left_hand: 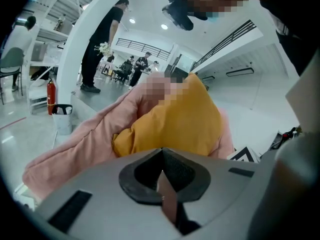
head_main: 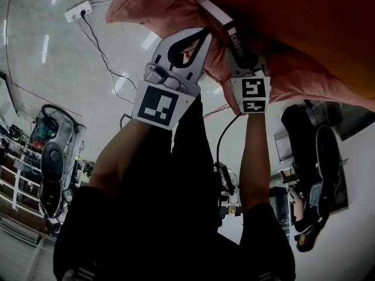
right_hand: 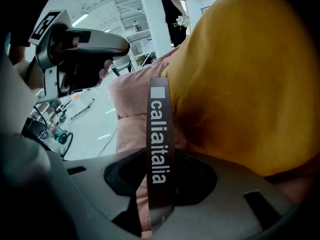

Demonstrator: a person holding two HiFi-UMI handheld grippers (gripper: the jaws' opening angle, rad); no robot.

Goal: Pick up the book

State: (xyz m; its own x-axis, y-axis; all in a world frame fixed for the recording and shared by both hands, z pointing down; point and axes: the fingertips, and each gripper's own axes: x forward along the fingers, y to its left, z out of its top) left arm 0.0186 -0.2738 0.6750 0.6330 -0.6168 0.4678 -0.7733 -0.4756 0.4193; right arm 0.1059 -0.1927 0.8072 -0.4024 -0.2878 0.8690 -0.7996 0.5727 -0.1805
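Note:
The book is seen edge-on, a thin brown spine with white print "caliaitalia". My right gripper is shut on it, and the spine rises between the jaws against an orange cushion. In the head view the book sticks out of my right gripper into a pink cushion. My left gripper is beside it, tips at the pink cushion. Its jaws stand shut on a thin pinkish sheet; I cannot tell what that sheet is.
The orange cushion lies on the pink cushion. A power strip with a cable lies on the pale floor. A person stands by a white column, with a fire extinguisher near it. Equipment stands at the left.

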